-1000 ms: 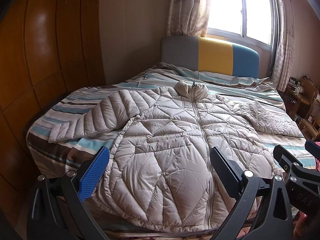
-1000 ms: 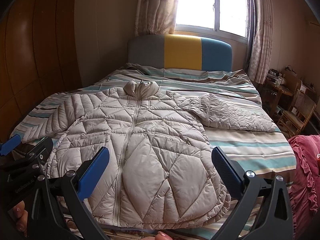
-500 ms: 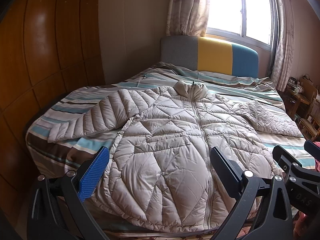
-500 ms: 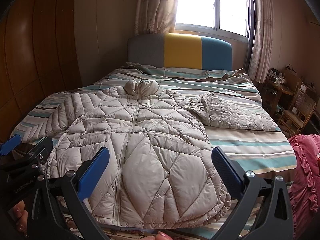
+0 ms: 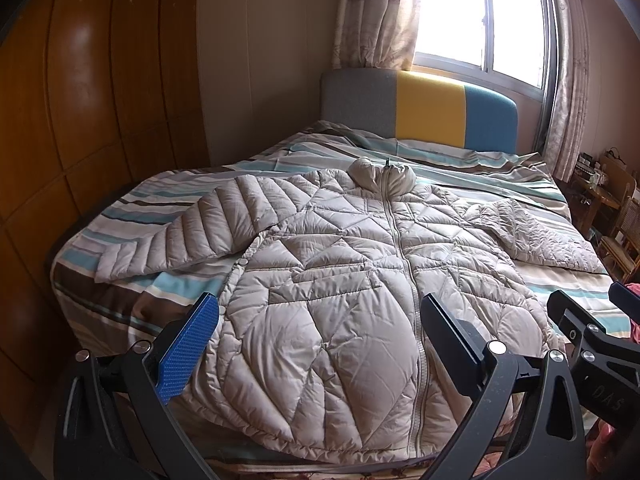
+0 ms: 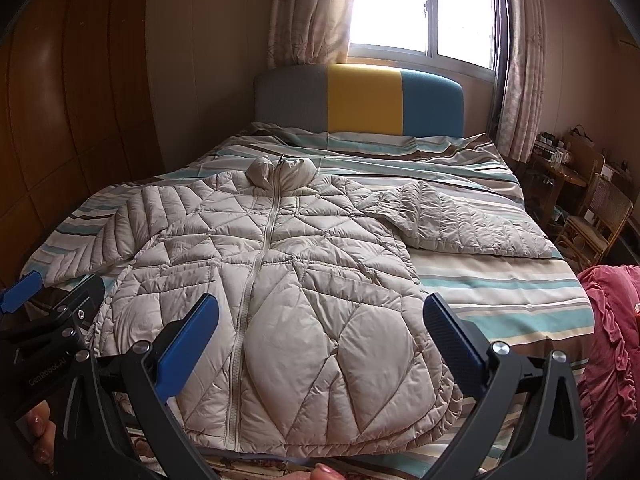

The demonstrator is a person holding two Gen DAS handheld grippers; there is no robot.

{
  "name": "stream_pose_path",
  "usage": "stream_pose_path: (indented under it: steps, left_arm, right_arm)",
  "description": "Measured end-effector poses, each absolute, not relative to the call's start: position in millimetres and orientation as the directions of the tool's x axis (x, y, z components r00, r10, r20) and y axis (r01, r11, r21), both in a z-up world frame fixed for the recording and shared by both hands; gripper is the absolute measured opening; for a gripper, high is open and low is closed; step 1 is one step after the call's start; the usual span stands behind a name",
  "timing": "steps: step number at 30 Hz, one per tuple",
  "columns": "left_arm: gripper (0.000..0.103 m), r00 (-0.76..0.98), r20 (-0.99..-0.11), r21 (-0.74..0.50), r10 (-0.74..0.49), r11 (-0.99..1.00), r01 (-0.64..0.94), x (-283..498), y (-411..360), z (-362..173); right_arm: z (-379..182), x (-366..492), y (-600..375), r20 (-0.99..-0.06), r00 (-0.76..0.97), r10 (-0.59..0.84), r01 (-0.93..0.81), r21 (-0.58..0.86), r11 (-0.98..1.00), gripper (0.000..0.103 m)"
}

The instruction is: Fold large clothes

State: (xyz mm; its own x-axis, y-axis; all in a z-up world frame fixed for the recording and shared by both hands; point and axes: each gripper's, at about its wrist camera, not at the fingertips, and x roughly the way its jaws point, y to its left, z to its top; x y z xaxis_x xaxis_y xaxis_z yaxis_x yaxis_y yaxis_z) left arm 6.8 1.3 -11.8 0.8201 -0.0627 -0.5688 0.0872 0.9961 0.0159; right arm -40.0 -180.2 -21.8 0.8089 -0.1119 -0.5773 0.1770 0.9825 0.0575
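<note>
While both tools hang at the foot edge holding nothing, the pale grey quilted puffer jacket [image 5: 344, 280] lies face up and zipped on the bed with the striped brown, teal and cream cover [image 6: 500, 292], collar toward 12 o'clock, hem toward 6 o'clock. Left gripper [image 5: 320, 344]: jaws spread wide, blue ribbed pads, above the hem. Right gripper [image 6: 320, 340]: jaws likewise spread, above the hem's right half. Left sleeve [image 5: 192, 236]: narrow channel quilting, splayed toward 9 o'clock. Right sleeve [image 6: 460, 224]: angled toward 3 o'clock. Shell: smooth, slightly glossy, lofty, stitched in irregular geometric panels. Risks, as judged: slick fabric sliding out of a shallow pinch; trapped air springing any fold open; a pinch taking the top layer alone; the hem slipping off the near bed edge.
</note>
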Motion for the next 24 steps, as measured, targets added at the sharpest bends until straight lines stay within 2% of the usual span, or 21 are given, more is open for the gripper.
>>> stream_pose_path:
  steps: [24]
  left_arm:
    - [0.100, 0.800, -0.597, 0.012, -0.060, 0.996, 0.083, 15.3, 2.5, -11.5]
  right_arm:
    - [-24.1, -33.7, -187.8, -0.602, 0.792, -0.103, 0.187, 0.080, 0.979, 0.101]
